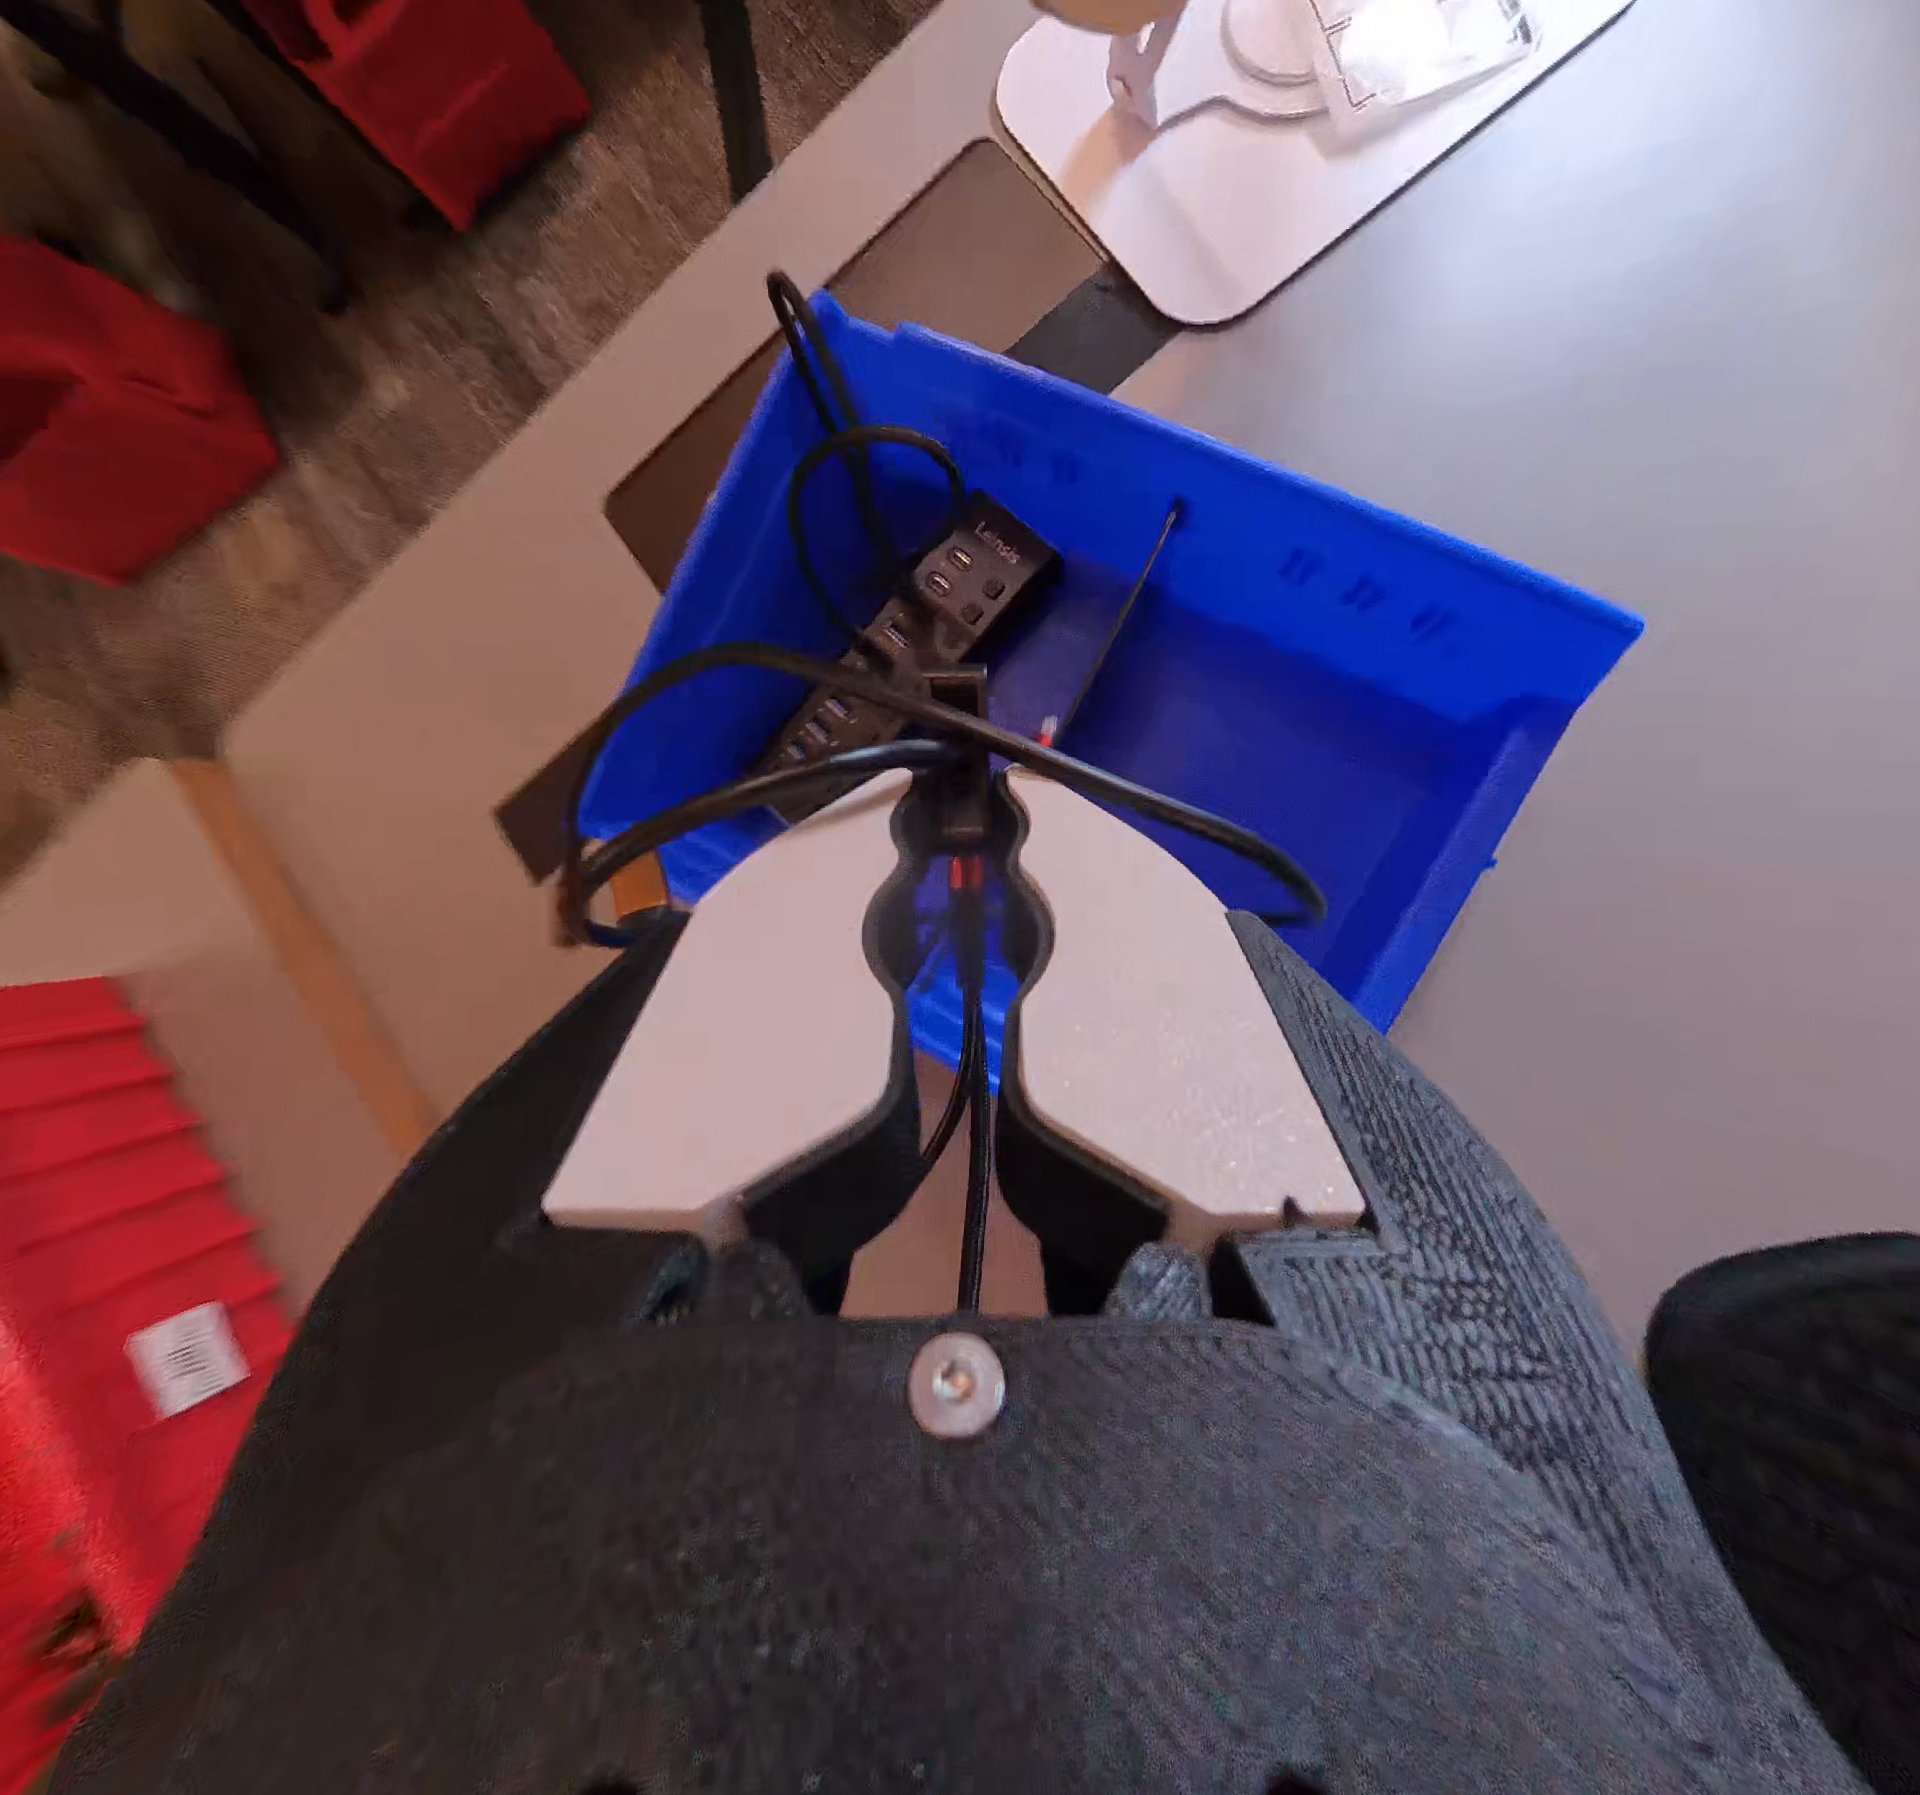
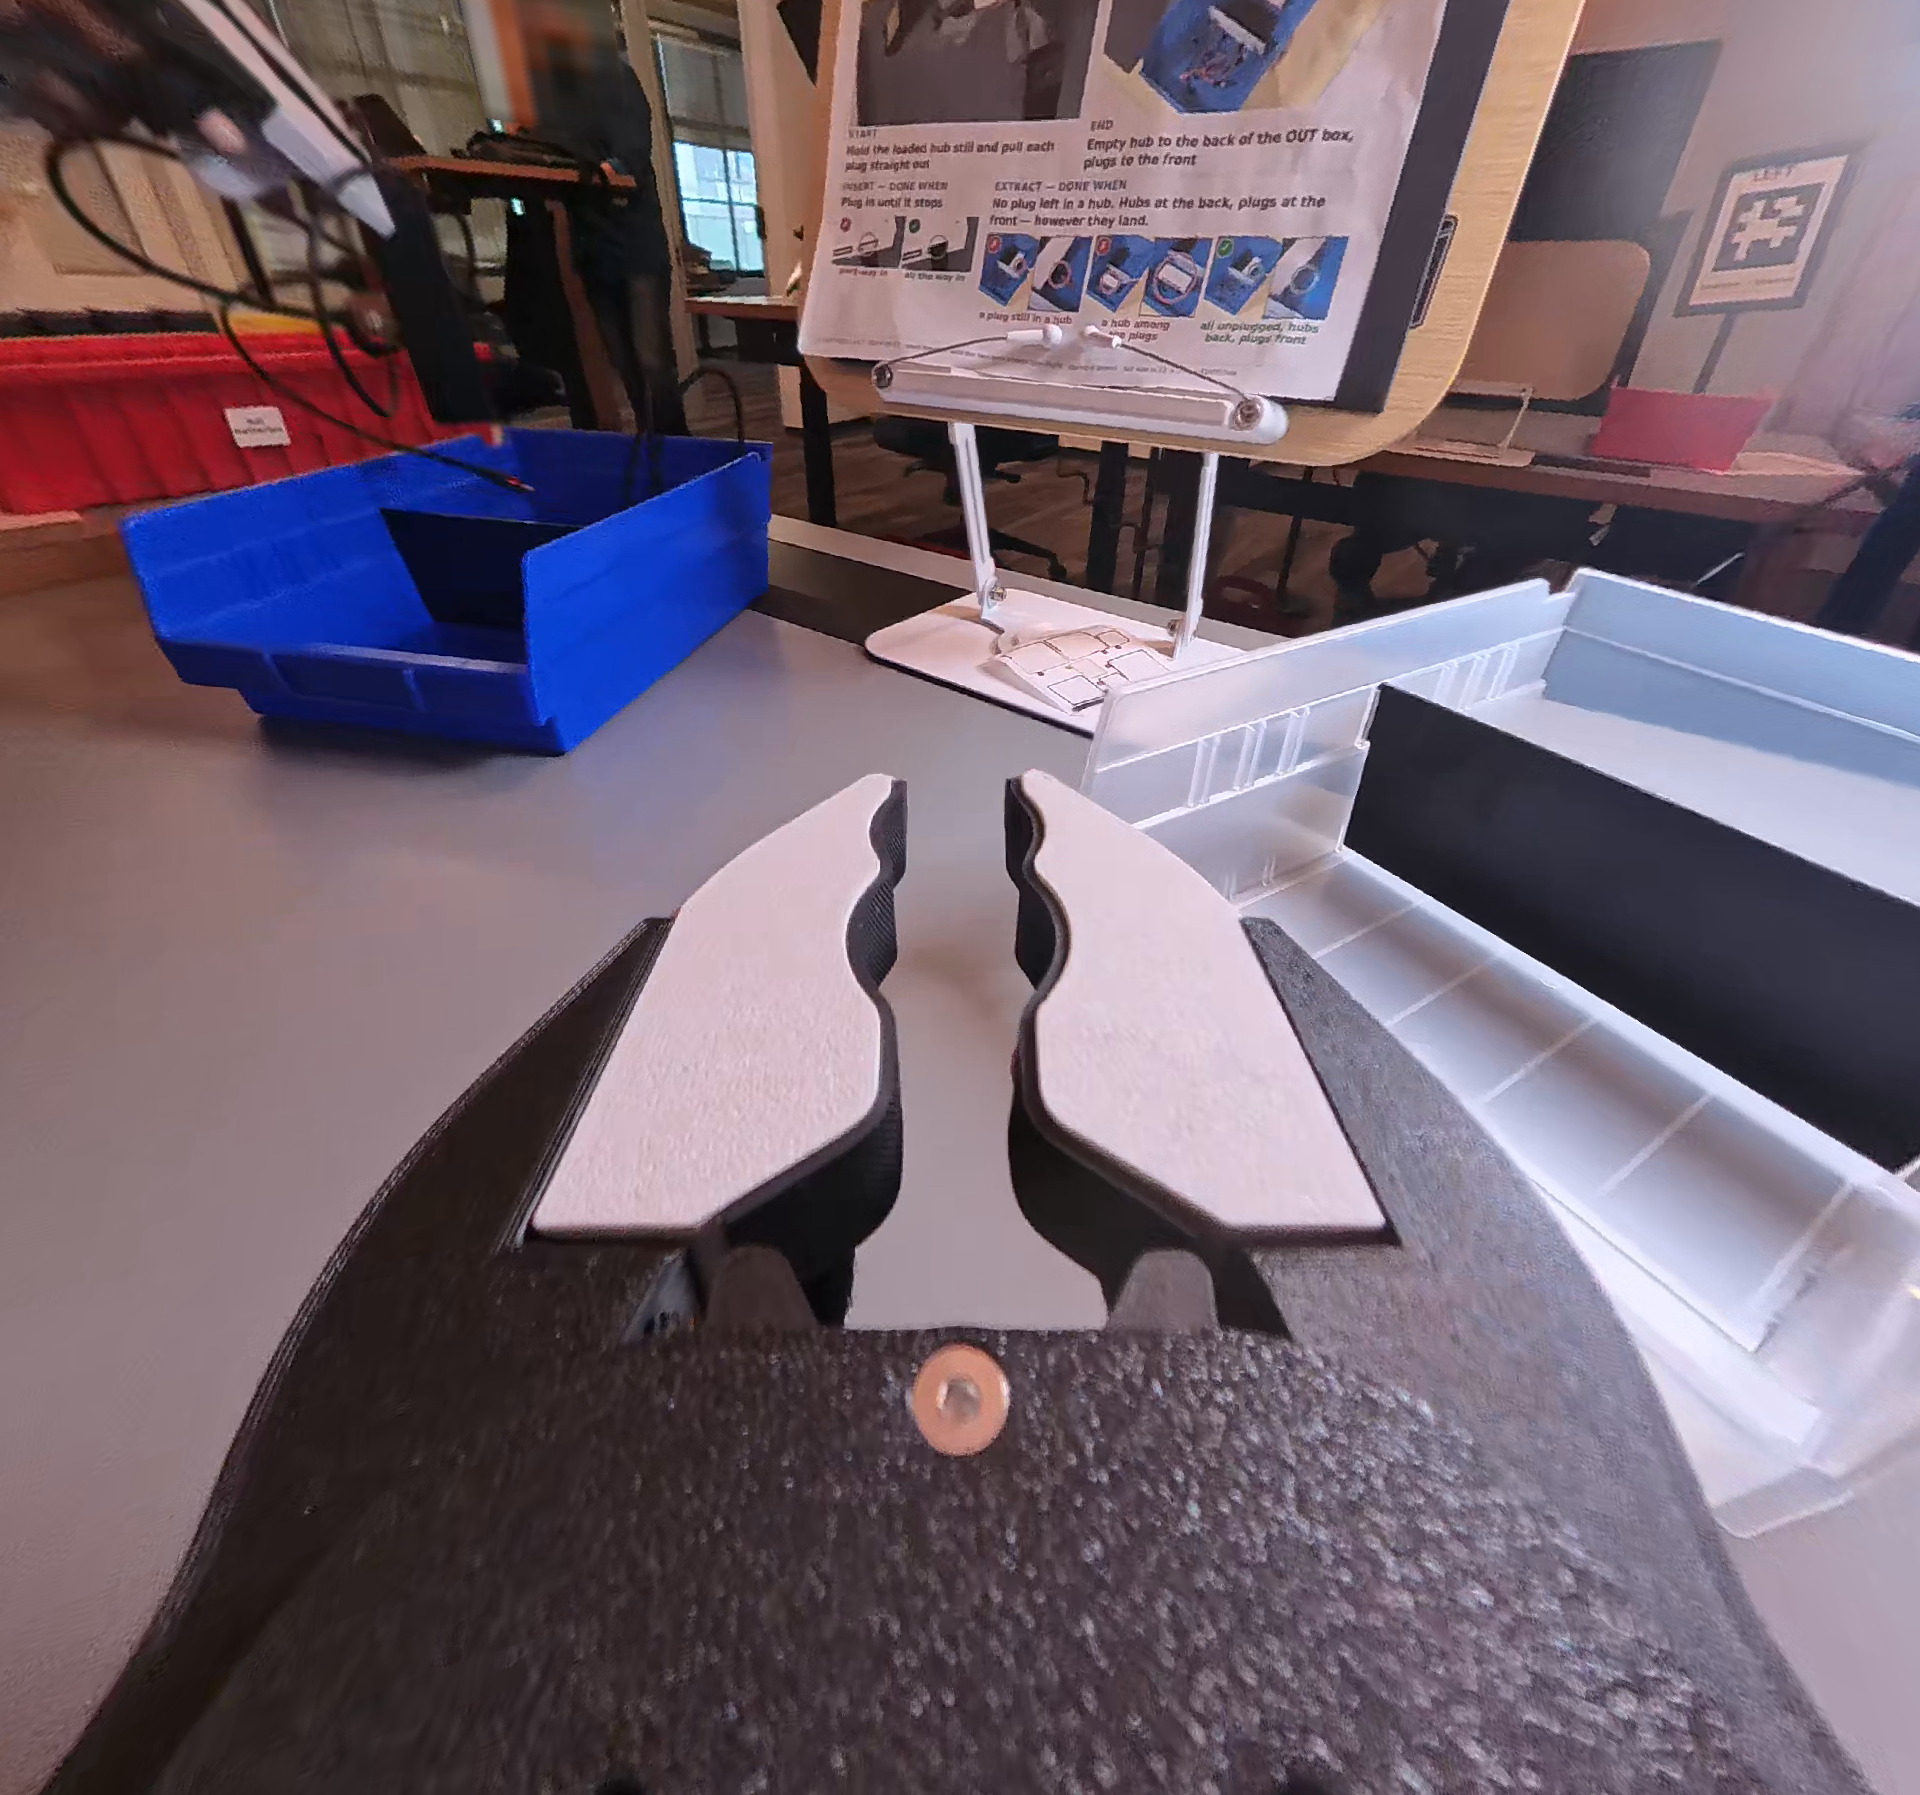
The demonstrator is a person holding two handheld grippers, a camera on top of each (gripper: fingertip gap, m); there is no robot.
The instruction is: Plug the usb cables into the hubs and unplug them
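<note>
Left gripper (image 1: 956, 810) is pinching limp, light black USB cables (image 1: 727, 696) near 1 stiff plug over the blue bin (image 1: 1299, 706), the hub (image 1: 935, 644) dangling; right gripper (image 2: 954, 810) is idling, jaws parted, holding nothing.

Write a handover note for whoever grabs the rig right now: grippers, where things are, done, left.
Left gripper: shut on a black USB cable, held above the blue bin; loose loops hang from it.
Right gripper: open, empty, low over the grey table, next to the clear bin.
Black hub: below the left gripper, at the blue bin's near-left wall; whether the cable is plugged into it can't be told from here.
A thin black wire with a red tip also lies in the blue bin.
Clear bin looks empty apart from its black divider.
Left: finish with the held cable, then deal with the rest.
</note>
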